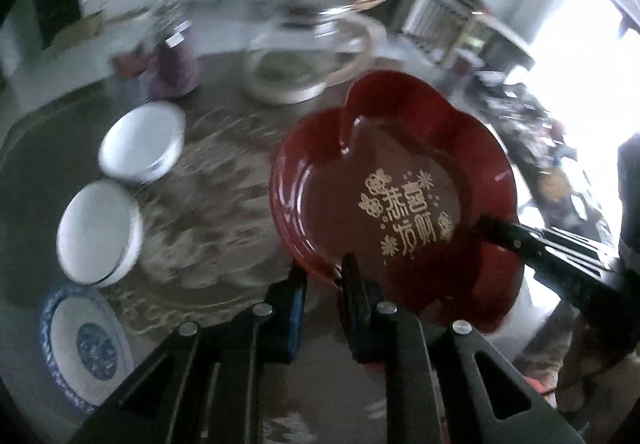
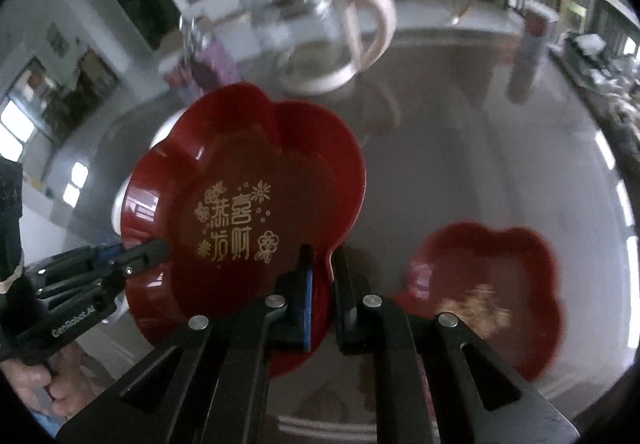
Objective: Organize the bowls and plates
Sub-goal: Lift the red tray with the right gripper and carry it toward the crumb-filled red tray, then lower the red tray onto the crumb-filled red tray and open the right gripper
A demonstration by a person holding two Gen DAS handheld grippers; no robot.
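A red flower-shaped plate [image 1: 400, 204] with gold characters on its floor is held clear of the table [image 2: 460, 144] by both grippers at once. In the left wrist view, the left gripper [image 1: 324, 272] is closed on the plate's near rim, with the rim pinched between the two fingers; the right gripper [image 1: 496, 232] is seen entering from the right side, its tip set on the rim at the plate's right edge. In the right wrist view, the right gripper [image 2: 322, 260] is clamped shut on the near rim at a notch between two lobes, and the left gripper [image 2: 156, 248] is seen gripping the rim on the plate's left side, with a hand [image 2: 36, 376] visible on its handle. The plate is tilted, its inner face turned towards both cameras. A second red flower-shaped plate [image 2: 492, 284] lies on the table to the right, apart from the held one. Two white bowls [image 1: 140, 142] [image 1: 98, 230] and a blue-patterned plate [image 1: 84, 340] stand along the table's left side, well clear of the jaws. A glass kettle [image 2: 328, 40] with a pale handle is noted at the far side of the table. Background detail is blurred.
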